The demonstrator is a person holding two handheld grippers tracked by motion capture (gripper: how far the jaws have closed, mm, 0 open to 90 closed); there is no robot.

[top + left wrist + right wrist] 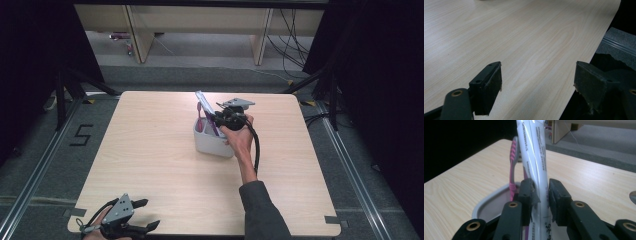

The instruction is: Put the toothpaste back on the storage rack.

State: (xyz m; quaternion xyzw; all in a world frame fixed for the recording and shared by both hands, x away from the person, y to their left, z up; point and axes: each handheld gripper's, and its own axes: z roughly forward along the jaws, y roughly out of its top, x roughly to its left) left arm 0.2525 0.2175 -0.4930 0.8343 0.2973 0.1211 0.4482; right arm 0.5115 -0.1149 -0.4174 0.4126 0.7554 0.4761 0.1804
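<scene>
- Nearest the high camera, the left claw (142, 215) rests at the near left corner of the table (150, 165), its jaws standing wide apart with nothing between them; its own view looks across bare wood to the table edge, so it seems parked out of the way while the other hand works.
- Farther up the table, the right claw (218, 118) sits over a grey holder (212, 142) near the table's middle, held by a hand (239, 137) that reaches in from the near side.
- Its jaws are nearly closed, one on either side of a white toothpaste tube (534, 157); the left pad touches the tube, while a thin gap may remain at the right pad, so I judge the grip light or just loosening.
- That tube stands nearly upright with its lower end inside the holder, probably so it can lean on the rim once freed.
- Beside the tube, a pink toothbrush (513, 162) stands in the same holder, bristles up, just left of the claw in the right gripper view.
</scene>
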